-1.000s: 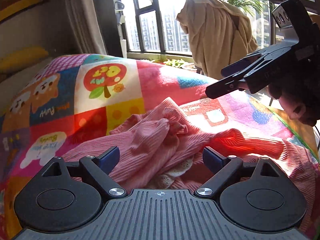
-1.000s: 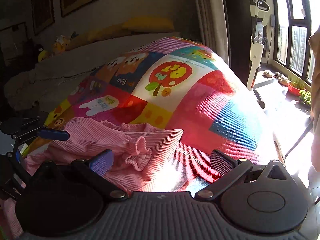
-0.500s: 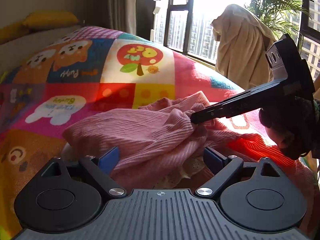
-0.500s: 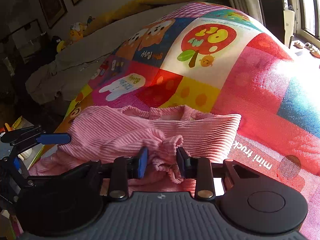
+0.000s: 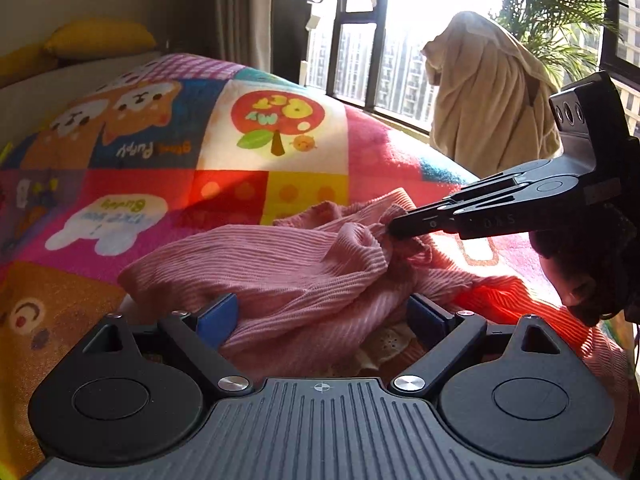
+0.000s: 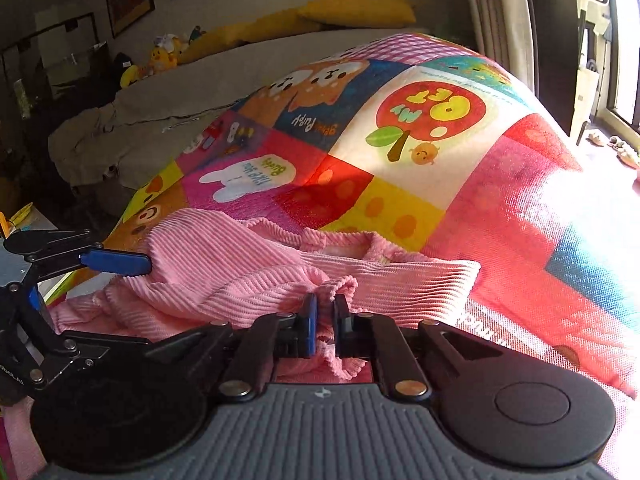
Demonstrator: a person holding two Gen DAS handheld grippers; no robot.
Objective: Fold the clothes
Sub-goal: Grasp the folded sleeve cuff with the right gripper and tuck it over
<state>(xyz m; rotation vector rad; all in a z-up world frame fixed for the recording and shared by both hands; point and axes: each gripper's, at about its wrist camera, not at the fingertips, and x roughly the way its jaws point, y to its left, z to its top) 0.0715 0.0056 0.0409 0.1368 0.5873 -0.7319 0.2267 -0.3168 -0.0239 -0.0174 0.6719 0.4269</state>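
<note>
Risk first: the right tool has pinched only a small ruffled cuff or hem of the pink ribbed garment. A thin bite like that could slip out if pulled hard, or drag the whole bunched heap along instead of opening it flat. The cloth is rumpled and layered, so a lift from here may catch more than one layer and set a crooked fold. A white lacy bit shows underneath; it may tangle in.

Left tool: jaws wide apart, gripping nothing, the blue pads either side of a hump of the garment, cloth between them but not clamped. If it closes blindly it takes a thick wad.

Right tool: jaws narrow, closed onto the ruffled edge.

Garment lies crumpled on the patchwork cartoon blanket over the bed, directly in front of both tools, nearest edge touching them. Strong window glare on the right side hides detail there.
</note>
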